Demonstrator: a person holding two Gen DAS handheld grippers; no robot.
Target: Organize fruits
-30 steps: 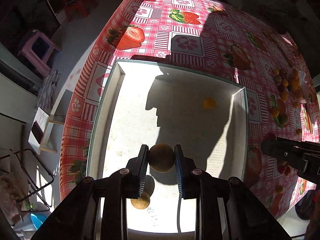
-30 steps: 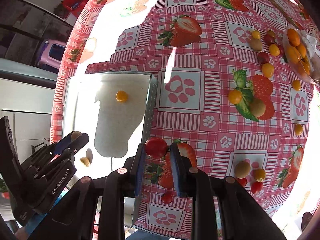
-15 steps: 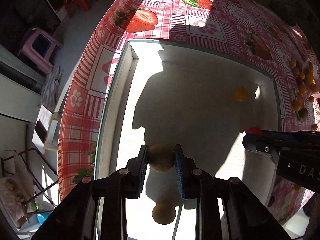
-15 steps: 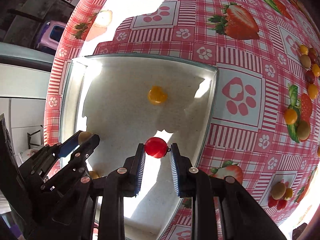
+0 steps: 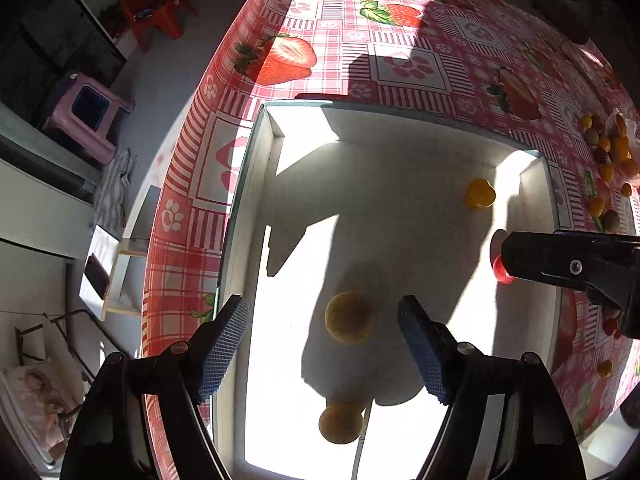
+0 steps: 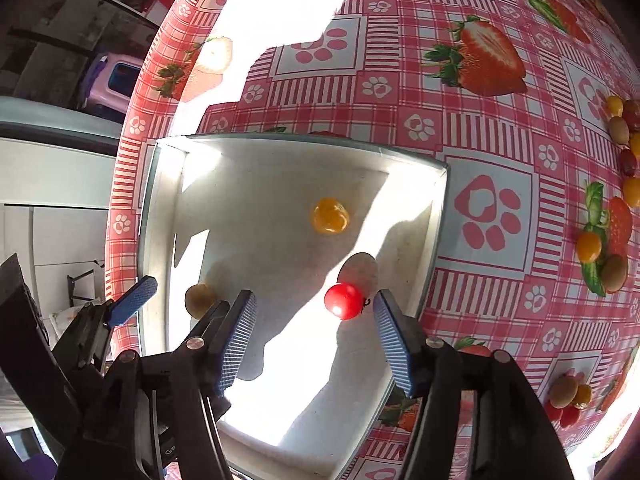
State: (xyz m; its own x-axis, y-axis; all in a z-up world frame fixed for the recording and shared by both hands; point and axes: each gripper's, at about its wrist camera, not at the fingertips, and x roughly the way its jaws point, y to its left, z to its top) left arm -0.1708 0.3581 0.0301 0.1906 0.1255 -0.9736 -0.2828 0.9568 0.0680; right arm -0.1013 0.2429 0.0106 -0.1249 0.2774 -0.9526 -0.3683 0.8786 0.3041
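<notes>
Left wrist view: left gripper (image 5: pixel 324 344) jaws opening, pads clear of brown fruit (image 5: pixel 349 317), which sits loose between them over white tray (image 5: pixel 256 184). Right wrist view: right gripper (image 6: pixel 312 340) jaws opening, red tomato (image 6: pixel 344 301) free between pads, over tray. Already in tray: yellow fruit (image 6: pixel 330 215), second brown fruit (image 5: pixel 341 423). Many loose fruits (image 6: pixel 596 256) remain on tablecloth (image 6: pixel 400 80); task judged early. A second earlier both fruits were clamped, and right gripper was beside the tray.

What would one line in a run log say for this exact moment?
left claw: opening, brown fruit loose between | right claw: opening, red tomato loose between | both over white tray
</notes>
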